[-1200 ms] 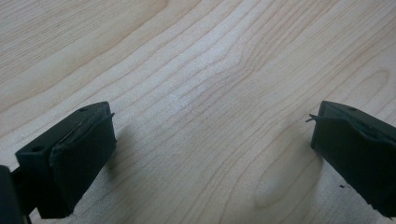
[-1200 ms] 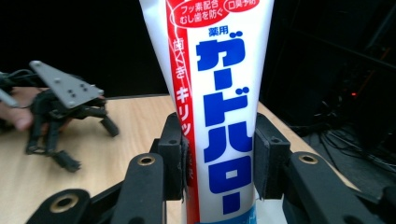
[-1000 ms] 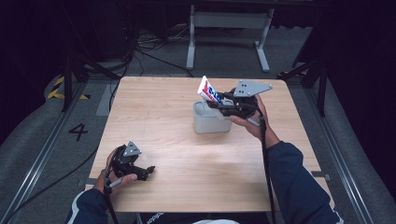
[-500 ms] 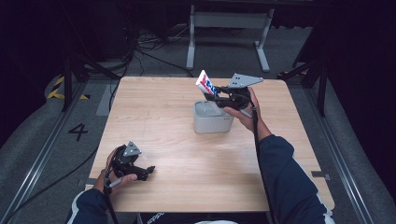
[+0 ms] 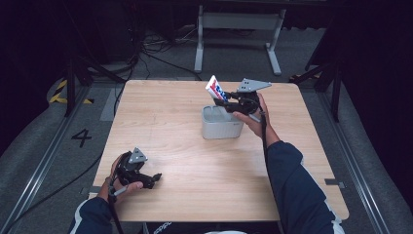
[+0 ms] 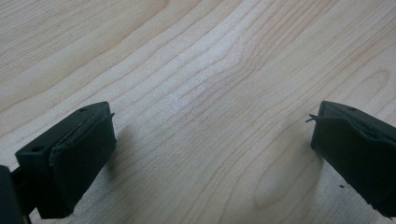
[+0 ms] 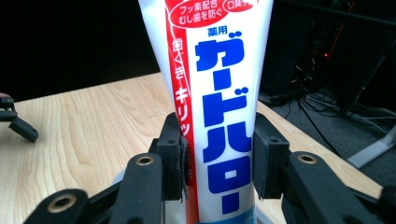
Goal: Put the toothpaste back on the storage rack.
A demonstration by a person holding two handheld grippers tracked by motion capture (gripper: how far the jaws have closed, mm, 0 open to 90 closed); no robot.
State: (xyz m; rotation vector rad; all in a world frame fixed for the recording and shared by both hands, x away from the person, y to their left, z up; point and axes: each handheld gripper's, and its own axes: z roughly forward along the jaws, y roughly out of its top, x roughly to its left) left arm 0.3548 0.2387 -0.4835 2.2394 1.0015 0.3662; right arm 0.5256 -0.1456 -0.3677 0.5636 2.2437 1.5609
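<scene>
Right tool (image 5: 225,101) clamped on a toothpaste tube (image 5: 215,89) above a grey tub (image 5: 221,128) on the counter (image 5: 170,112).
The right arm reaches forward, the tube tilted over the tub's rim; the right tool's view shows its blue and red lettering (Japanese script). The left tool (image 5: 152,178) rests near the counter's front edge, jaws apart over bare wood.

Toothpaste tube (image 5: 214,88) in right tool (image 5: 225,103) above container (image 5: 221,127) at table (image 5: 195,146) centre — left tool (image 5: 155,177) near front-left edge.
</scene>
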